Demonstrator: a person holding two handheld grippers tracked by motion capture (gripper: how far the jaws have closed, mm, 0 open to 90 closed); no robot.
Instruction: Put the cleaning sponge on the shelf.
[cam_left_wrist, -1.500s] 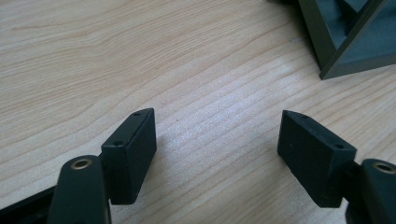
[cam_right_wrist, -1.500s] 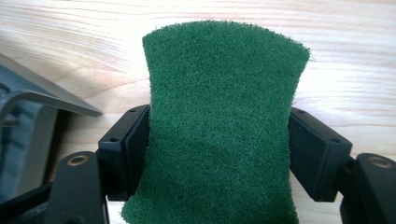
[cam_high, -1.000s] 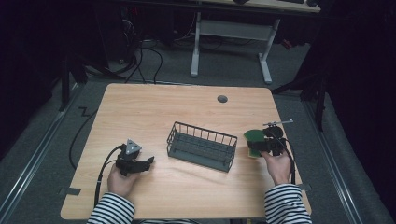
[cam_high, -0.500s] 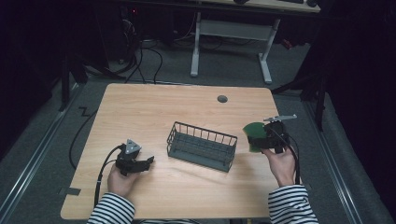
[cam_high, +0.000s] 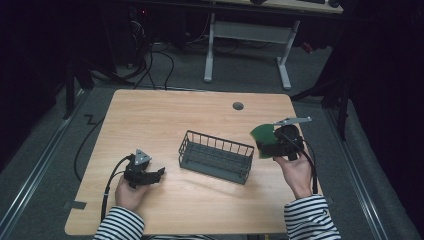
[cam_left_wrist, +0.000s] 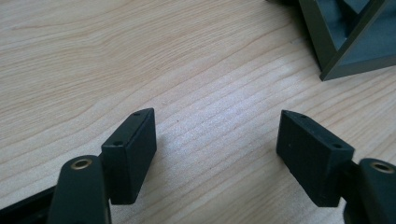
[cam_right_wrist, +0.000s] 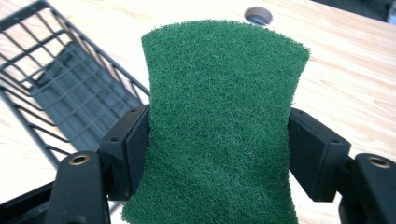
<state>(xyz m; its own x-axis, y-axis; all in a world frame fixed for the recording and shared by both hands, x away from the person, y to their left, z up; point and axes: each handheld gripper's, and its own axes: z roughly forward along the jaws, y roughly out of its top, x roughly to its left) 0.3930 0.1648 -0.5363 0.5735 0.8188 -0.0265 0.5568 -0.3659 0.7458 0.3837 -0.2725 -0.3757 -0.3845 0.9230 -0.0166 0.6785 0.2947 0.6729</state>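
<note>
Right claw (cam_right_wrist: 219, 140) pinches the green scouring pad (cam_right_wrist: 223, 116), seemingly above the table.

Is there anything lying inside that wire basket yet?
No, the wire basket shows only its bare bottom, and the green pad is held in the right gripper.

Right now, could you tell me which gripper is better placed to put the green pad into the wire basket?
Right. The right gripper already clamps the green pad beside the wire basket; the left gripper is open, low over bare table.
</note>
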